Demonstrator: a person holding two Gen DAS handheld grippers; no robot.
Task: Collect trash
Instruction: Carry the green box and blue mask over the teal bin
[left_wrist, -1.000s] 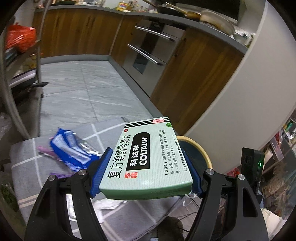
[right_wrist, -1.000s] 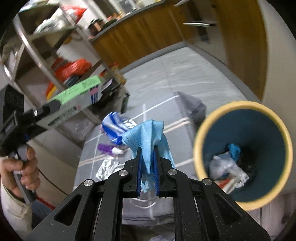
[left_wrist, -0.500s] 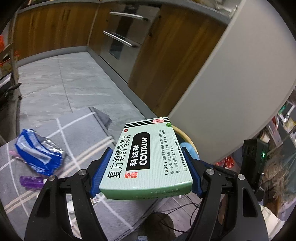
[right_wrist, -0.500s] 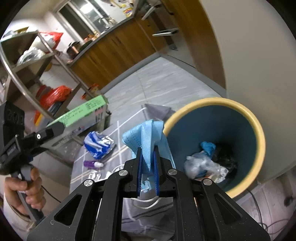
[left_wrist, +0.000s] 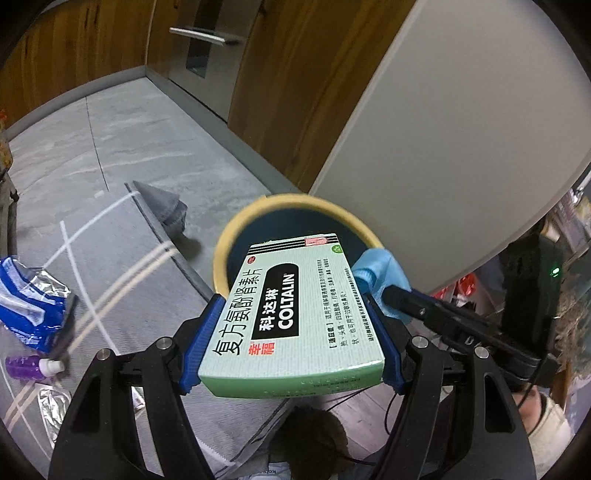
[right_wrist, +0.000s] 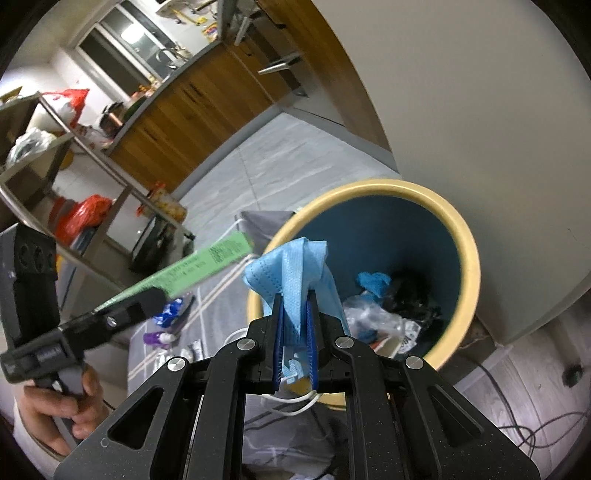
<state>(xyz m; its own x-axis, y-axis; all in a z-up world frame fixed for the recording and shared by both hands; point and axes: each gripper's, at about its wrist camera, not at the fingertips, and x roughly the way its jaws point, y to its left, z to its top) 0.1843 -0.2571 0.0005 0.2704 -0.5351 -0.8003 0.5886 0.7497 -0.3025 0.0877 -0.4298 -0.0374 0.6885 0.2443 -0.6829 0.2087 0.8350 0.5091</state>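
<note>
Clamping green medicine box (left_wrist: 295, 317), left gripper (left_wrist: 291, 328) level | right gripper (right_wrist: 295, 325) pinches blue mask (right_wrist: 295, 273) over bin (right_wrist: 469, 254)

We see grey tiled floor (left_wrist: 122, 140) | wooden cabinets (right_wrist: 192, 110) | grey rug (left_wrist: 122, 236) | metal shelving (right_wrist: 48, 147) | lit window (right_wrist: 122, 40)

Both wrist views overlook the bin (left_wrist: 221, 254) (right_wrist: 469, 266) (close).

"COLTALIN" on green medicine box (left_wrist: 295, 317)
</note>
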